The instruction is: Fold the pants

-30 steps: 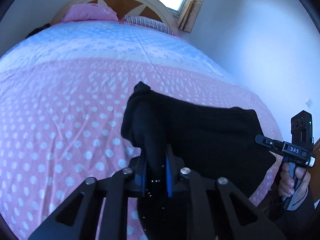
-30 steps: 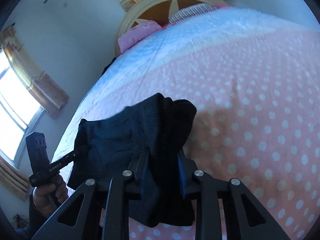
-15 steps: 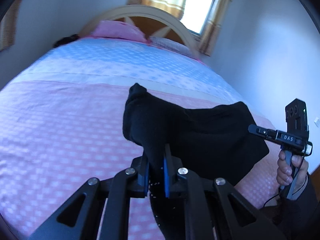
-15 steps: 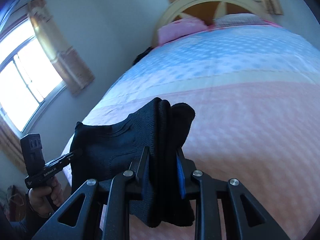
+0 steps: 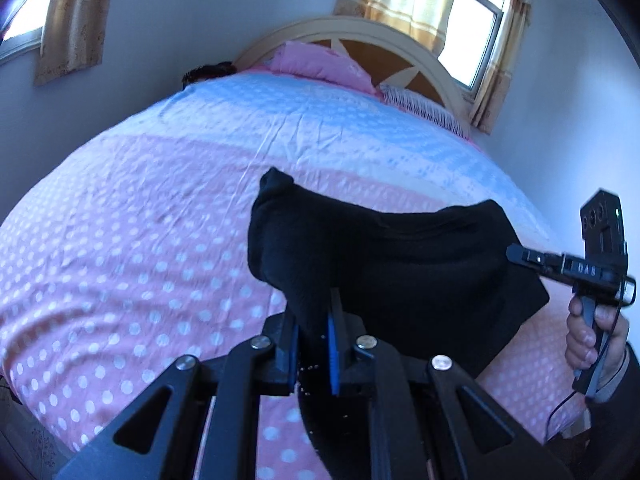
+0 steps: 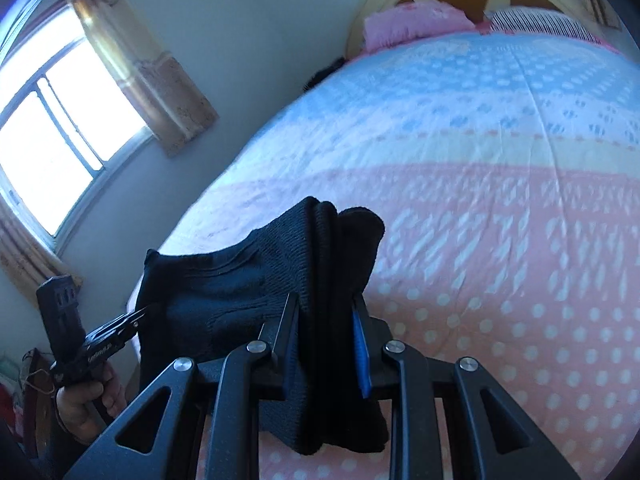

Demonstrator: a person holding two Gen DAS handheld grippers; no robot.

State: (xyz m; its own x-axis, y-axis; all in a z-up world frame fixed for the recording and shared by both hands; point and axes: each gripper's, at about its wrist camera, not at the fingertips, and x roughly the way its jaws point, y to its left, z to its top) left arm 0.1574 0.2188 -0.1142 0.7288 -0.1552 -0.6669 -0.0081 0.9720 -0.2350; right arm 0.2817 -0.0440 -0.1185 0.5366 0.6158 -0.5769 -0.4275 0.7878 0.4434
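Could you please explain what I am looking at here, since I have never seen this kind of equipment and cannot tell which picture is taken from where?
There is no robot. A person holds a hand-operated two-finger gripper in each hand, and each gripper carries a wide-angle camera looking forward along its fingers, which is why the room looks curved.

One picture is from the left gripper, with its black frame at the bottom. The right gripper and the hand squeezing it show at the right edge. The other picture is the reverse, taken from the right gripper, with the left one at its left edge.

Both grippers are shut on the black pants, one at each end, holding them above a bed with a pink and blue dotted cover. At the head lie a pink pillow and a striped pillow.
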